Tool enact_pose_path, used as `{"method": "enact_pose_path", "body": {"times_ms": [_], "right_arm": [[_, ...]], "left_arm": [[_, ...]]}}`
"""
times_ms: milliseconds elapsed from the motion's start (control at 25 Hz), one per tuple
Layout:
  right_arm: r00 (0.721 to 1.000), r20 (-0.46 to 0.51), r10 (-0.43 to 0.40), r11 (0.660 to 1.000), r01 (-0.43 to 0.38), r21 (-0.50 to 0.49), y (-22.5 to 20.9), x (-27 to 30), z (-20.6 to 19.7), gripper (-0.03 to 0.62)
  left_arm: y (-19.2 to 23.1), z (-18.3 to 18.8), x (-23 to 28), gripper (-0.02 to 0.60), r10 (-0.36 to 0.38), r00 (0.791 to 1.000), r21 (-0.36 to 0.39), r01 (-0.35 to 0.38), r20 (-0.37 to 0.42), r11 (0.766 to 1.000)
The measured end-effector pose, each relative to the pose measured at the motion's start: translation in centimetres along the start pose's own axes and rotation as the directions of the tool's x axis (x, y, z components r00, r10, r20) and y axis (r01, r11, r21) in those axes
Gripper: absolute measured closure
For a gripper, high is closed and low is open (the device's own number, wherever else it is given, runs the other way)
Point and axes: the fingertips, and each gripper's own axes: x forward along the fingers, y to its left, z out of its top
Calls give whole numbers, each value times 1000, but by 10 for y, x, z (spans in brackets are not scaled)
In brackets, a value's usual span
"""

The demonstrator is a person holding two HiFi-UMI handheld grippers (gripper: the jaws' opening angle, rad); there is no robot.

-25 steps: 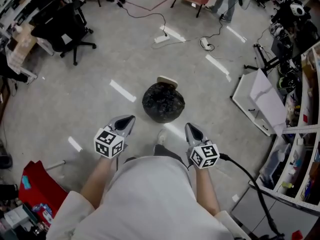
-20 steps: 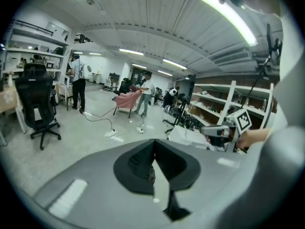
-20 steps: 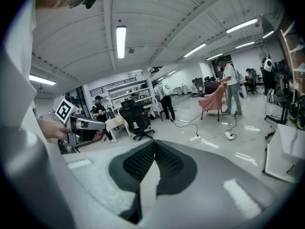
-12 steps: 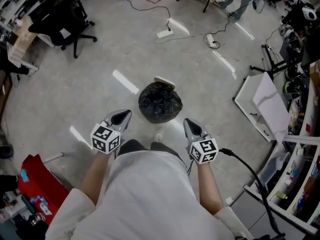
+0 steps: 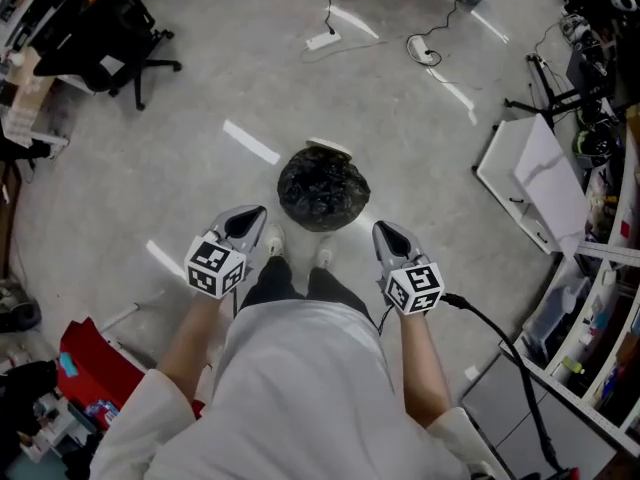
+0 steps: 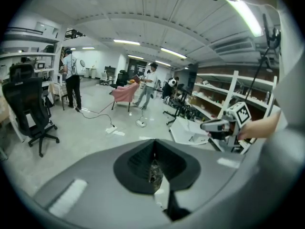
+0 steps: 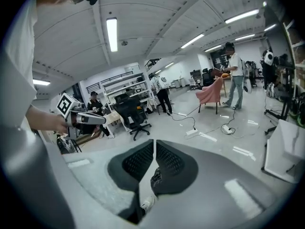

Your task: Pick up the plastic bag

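Plastic bag (image 5: 322, 188) just beyond forward-pointing left tongs (image 5: 258, 212)

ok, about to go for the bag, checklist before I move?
1. Bag found: ok. The bag lies on the floor, just ahead of the shoes.
2. Jaws ready: not ok. The left gripper is shut; the right gripper is just starting to open, only a slit. Nothing is between either pair.
3. Grippers at the bag: not ok. Both are held up near the body, apart from it.
4. Way down clear: ok. Nothing lies between the grippers and the bag.
5. Knot or neck to grab: cannot tell.
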Motion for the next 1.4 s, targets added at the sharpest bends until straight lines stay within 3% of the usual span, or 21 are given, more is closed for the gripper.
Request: {"method": "enact_pose_path", "body": {"times_ms": [240,560,840,1000,1240,1400], "right_arm": [[998,-48,-50,998,52,33,-22,28,-27,557],[981,-171,-87,990,104,94,-57,74,-105,533],[952,-291,-98,982,139,125,-95,122,-187,533],[932,-342,-120,978,170,122,-118,155,-232,533],[895,-423,-141,971,209,119,-162,201,-311,533],[866,-478,-144,965,230,126,-192,226,-368,500]], "left_arm": [[37,-24,35,578,-36,997,58,40,-64,998],[87,-92,92,578,-76,989,43,82,-127,996],[152,-176,156,578,-10,973,16,14,-230,1000],[175,-225,196,578,-7,953,35,18,-302,999],[236,-320,254,578,52,892,46,-35,-449,998],[268,-368,294,578,49,867,26,-42,-496,999]]}}
